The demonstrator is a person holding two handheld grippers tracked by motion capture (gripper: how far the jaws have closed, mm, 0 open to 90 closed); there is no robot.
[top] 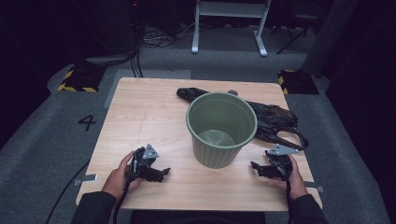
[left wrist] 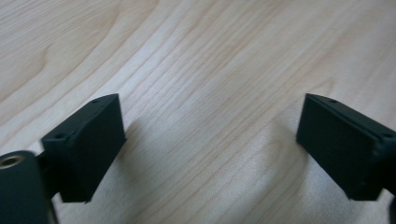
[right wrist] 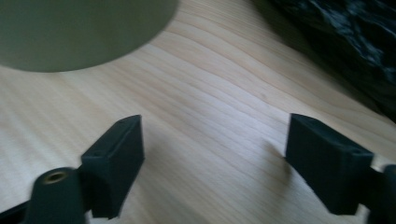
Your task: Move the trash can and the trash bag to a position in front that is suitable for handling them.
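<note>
An empty olive-green bin [top: 221, 128] stands upright at the middle of the wooden table [top: 144, 112]. Behind it and to its right lies a crumpled black plastic bag [top: 273, 119]. My left gripper [top: 163, 173] rests low over the table near the front, left of the bin, jaws open with bare wood between them [left wrist: 210, 140]. My right gripper [top: 254, 167] sits near the front right, just right of the bin's base, also open and empty [right wrist: 212, 149]. The right gripper view catches the bin's wall [right wrist: 79, 32] at upper left and the bag [right wrist: 345, 42] at upper right.
Grey carpet surrounds the table. A white metal frame [top: 229, 23] stands on the floor beyond the far edge. Yellow-and-black striped blocks [top: 77, 80] sit at the far left and far right. A floor mark "4" [top: 87, 122] lies left of the table.
</note>
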